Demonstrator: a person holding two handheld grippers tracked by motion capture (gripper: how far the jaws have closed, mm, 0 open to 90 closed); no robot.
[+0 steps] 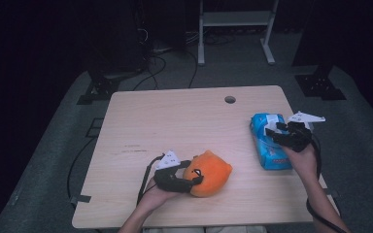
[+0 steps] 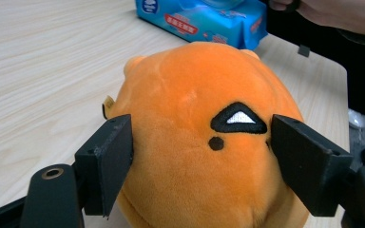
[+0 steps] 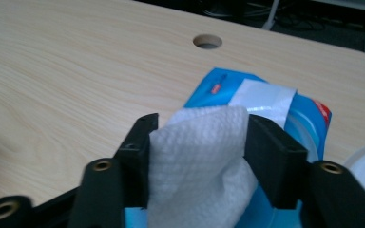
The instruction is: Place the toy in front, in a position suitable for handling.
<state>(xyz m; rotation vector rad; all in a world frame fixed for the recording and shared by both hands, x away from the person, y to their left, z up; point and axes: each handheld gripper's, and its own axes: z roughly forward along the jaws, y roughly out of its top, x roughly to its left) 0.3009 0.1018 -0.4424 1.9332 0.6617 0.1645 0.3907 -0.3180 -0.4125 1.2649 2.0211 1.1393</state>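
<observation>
- High view: the wooden table (image 1: pixel 175 126) carries an orange plush toy (image 1: pixel 210 172) near its front edge and a blue wipes pack (image 1: pixel 268 141) at its right side, the two well apart.
- From that height the left gripper (image 1: pixel 193 177) comes in from the plush's left and its black jaws reach around the near side of the toy; whether the pads press the fabric cannot be told at this range.
- Left gripper view: this close look settles it. The plush toy (image 2: pixel 204 142) sits between the jaws, each pad flat against a flank, with the stitched black-and-white triangle and a black dot facing the camera. The jaws stand fairly wide and grip the toy.
- That view also takes in the wipes pack (image 2: pixel 204 19) farther back on the table, with the person's other hand (image 2: pixel 335 14) beyond it.
- High view again: the right gripper (image 1: pixel 276 132) sits over the top of the pack, but what lies between its jaws is too small to read.
- Right gripper view: a white wipe (image 3: pixel 197 166) stands bunched between the jaws, touching both pads, so the gripper is closed on it at about middle width. Behind it lies the blue pack (image 3: pixel 309 114) with its white flap (image 3: pixel 266 99), and a round hole (image 3: pixel 207 42) in the tabletop farther off.
</observation>
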